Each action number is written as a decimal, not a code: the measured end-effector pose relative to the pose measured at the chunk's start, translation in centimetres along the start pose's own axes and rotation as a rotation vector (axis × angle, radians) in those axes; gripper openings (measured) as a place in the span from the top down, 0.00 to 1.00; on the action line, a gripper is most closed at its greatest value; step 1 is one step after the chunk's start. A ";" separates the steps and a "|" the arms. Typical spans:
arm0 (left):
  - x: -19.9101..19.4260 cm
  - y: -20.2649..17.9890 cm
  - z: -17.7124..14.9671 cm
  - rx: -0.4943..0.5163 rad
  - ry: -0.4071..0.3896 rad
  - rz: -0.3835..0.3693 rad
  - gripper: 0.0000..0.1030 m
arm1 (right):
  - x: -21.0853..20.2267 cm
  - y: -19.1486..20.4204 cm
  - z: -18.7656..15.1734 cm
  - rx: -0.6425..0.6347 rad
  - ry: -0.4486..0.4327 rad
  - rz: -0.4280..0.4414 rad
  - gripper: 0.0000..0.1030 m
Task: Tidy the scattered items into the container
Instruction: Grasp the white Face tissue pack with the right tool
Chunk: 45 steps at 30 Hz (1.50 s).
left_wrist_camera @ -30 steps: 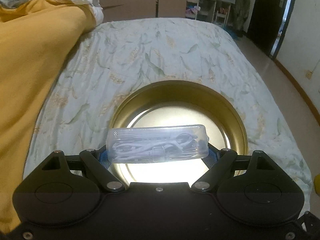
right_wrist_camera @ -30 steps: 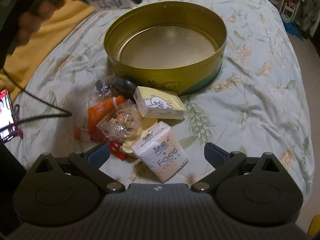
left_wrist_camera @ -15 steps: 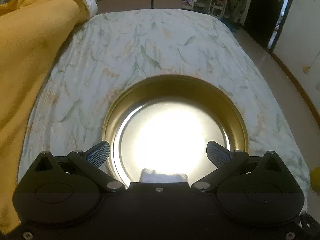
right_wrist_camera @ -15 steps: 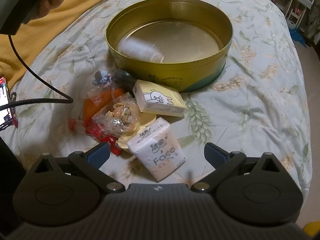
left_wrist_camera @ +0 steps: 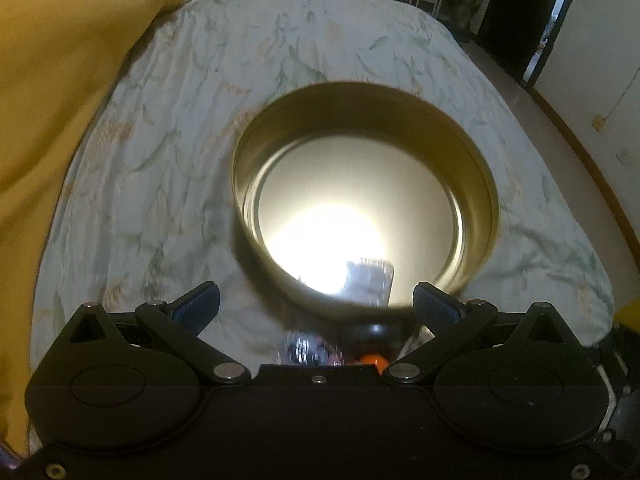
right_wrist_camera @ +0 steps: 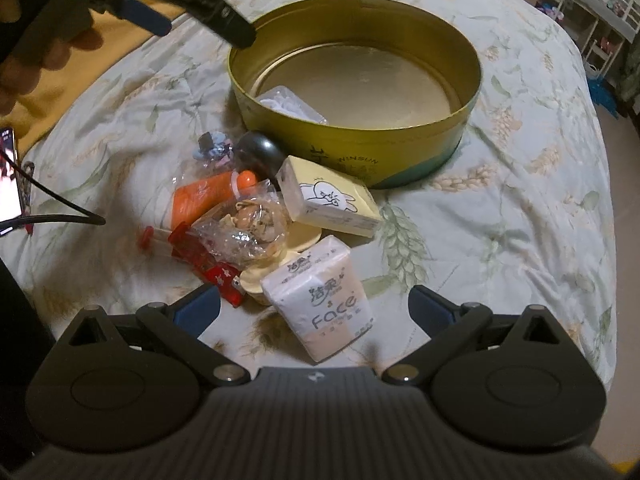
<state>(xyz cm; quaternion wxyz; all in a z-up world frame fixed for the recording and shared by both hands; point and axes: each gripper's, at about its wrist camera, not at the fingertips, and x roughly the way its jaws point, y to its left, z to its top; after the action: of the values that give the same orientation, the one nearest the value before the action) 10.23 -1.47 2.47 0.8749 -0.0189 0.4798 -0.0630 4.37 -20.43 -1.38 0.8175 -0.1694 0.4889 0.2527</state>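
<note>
A round gold tin stands on the bed; it also shows in the left wrist view. A clear plastic case of white earphones lies inside it by the near-left wall, blurred in the left wrist view. My left gripper is open and empty, above the tin's near-left side; it also shows in the right wrist view. My right gripper is open and empty, just above a Face tissue pack. A yellow bunny tissue pack, a clear snack bag, an orange tube and a dark ball lie between it and the tin.
A red packet, a cream lid and a small blue-grey wrapped item lie in the pile. A phone with a black cable lies at the left. A yellow blanket covers the bed's left side. The floor is to the right.
My left gripper opened and let go of the earphone case, which dropped into the tin. The left gripper then drew back and to the left. My right gripper moved slightly toward the pile.
</note>
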 end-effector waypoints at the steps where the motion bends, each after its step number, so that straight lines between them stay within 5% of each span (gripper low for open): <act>1: -0.1 0.0 -0.6 0.004 0.004 -0.004 0.00 | 0.1 0.1 0.0 -0.009 0.002 -0.004 0.00; 25: 0.8 1.9 -8.0 -0.121 0.082 -0.060 0.00 | 1.9 1.1 0.2 -0.184 -0.008 -0.038 0.02; 33: 1.6 2.9 -8.6 -0.166 0.089 -0.072 0.01 | 3.9 2.0 -0.4 -0.262 0.078 -0.070 0.46; 45: 1.5 1.4 -8.9 -0.081 0.062 -0.113 0.01 | -0.2 -2.9 1.1 0.141 -0.027 0.006 0.47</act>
<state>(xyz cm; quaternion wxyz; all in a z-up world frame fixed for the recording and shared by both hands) 3.70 -0.01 -3.75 0.8531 -0.0796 0.5071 -0.0934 6.76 -22.28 -0.62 0.8333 -0.1063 0.4949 0.2223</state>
